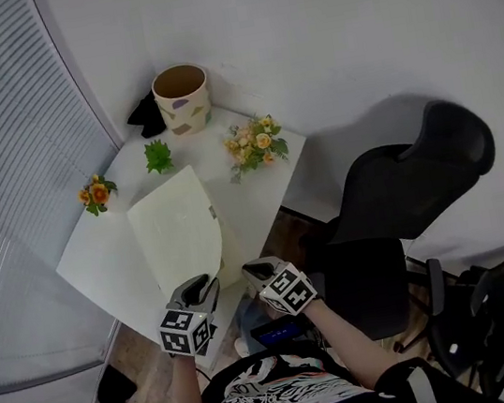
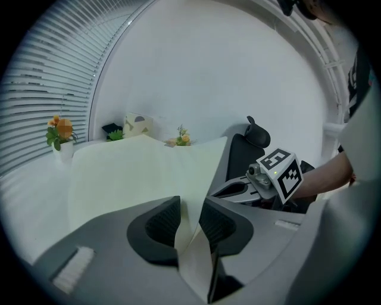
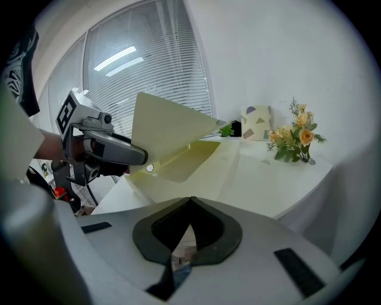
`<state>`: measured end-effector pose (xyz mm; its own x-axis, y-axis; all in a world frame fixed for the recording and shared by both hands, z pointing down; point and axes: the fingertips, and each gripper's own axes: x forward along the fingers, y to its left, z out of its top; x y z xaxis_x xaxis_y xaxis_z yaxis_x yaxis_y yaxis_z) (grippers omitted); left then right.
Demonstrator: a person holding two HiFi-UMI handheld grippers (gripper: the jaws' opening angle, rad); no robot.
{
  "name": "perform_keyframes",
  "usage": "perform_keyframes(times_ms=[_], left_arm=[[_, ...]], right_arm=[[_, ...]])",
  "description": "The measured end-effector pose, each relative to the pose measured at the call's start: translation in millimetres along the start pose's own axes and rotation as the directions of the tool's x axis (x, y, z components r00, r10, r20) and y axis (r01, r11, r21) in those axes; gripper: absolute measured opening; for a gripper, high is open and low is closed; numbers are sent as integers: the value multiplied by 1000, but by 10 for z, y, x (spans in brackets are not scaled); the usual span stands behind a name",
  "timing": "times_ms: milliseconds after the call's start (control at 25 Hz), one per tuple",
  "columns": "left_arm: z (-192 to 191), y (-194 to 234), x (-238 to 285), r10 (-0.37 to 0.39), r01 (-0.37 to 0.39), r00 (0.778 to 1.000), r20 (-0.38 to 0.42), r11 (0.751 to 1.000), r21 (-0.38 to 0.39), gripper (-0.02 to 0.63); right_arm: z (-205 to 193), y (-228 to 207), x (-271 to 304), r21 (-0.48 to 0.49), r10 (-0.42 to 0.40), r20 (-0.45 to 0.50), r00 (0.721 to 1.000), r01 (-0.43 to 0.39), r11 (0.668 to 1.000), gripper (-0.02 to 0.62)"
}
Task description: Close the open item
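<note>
Pale cream paper folder (image 1: 175,222) on the white desk (image 1: 100,262), nearer us than the round cream pot (image 1: 182,98), cover raised. Our left hand-held gripper (image 2: 190,220) is opening, cover edge between its jaws. The right hand-held gripper (image 3: 190,223), nearer still, is closed and empty. We would press the freed cover flat with it.

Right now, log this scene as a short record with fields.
table: white, set in a corner
folder: pale yellow, open, cover tilted up
left gripper: jaws opening, cover between them
right gripper: shut, empty, near the folder's edge
at the back: cup, plant, flower bunches
task: folder not yet closed
</note>
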<state>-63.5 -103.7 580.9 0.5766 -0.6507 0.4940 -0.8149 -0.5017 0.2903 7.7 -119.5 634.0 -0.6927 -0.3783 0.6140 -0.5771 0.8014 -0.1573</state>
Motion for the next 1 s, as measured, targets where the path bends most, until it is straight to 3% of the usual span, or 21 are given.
perform_keyframes(times_ms=[360, 1000], left_arm=[[-149, -33, 166, -28, 33, 990, -137, 999, 31, 98], [-252, -41, 271, -37, 64, 966, -257, 993, 98, 112]], right_arm=[[-14, 10, -19, -2, 26, -11, 1000, -26, 1000, 3], [-13, 17, 9, -7, 20, -15, 1000, -20, 1000, 3]])
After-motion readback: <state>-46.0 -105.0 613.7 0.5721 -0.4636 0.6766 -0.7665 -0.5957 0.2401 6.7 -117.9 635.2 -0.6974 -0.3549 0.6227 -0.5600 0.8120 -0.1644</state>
